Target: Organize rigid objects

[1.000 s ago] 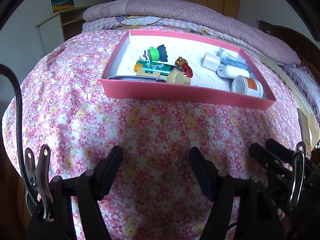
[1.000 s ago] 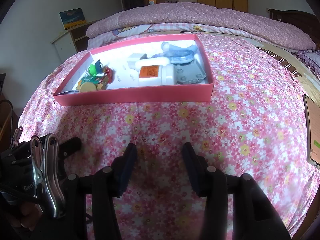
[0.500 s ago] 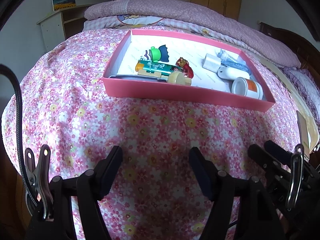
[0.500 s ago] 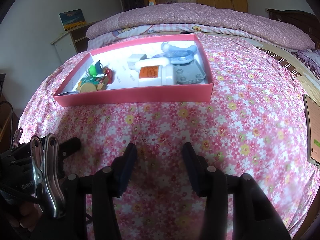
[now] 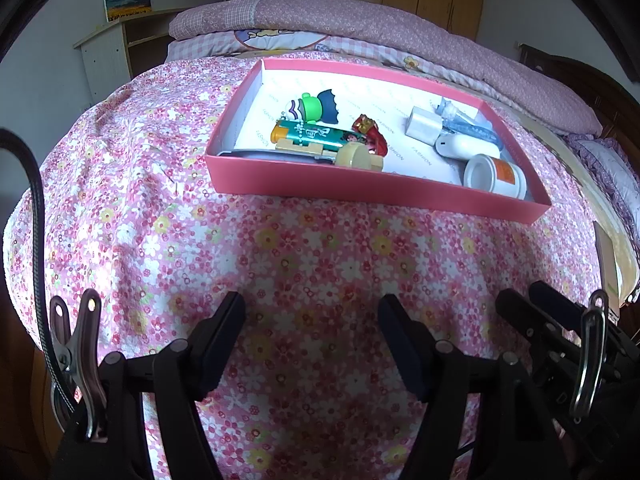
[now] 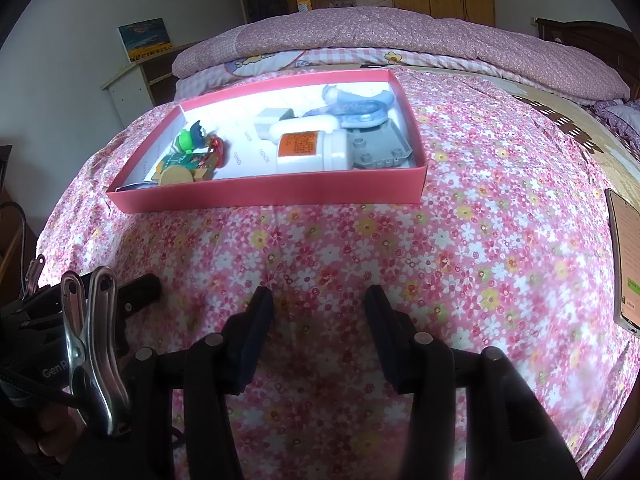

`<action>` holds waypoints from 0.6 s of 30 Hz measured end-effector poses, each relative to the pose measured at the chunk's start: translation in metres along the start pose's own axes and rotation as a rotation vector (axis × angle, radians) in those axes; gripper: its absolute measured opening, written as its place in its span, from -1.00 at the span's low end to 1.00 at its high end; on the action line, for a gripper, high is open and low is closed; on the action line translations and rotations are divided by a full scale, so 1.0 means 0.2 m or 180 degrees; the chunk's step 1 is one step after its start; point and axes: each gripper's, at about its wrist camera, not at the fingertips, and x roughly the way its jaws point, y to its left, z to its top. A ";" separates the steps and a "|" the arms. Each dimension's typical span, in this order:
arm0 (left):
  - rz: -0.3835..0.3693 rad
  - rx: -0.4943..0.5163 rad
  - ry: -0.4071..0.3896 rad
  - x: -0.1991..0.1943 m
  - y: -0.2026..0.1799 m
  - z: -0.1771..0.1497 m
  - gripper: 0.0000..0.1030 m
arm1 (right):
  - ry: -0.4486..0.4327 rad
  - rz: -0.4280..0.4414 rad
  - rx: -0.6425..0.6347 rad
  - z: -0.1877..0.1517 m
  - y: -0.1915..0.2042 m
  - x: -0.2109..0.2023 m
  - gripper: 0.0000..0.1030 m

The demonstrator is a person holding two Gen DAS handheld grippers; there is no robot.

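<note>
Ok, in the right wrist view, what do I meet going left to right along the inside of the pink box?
Round tan wooden piece → green toy figure → red figurine → white bottle with orange label → grey building plate.

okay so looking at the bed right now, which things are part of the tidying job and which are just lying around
Part of the job: pink box, white bottle, grey plate, green toy, green tube.
Just lying about: phone, floral bedspread, folded quilt.

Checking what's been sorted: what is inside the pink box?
The pink box holds a white bottle, grey plate, green toy, round wooden piece and more. Its near wall hides whatever lies lowest.
</note>
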 end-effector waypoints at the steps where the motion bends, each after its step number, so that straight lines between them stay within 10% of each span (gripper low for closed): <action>1: 0.0001 0.0000 0.0001 0.00 0.00 0.00 0.42 | 0.0000 0.0000 -0.0001 0.00 0.00 0.00 -0.04; 18: 0.0006 0.0001 0.0003 0.00 0.00 0.00 0.42 | -0.0003 0.0000 -0.0001 0.00 0.00 0.00 -0.04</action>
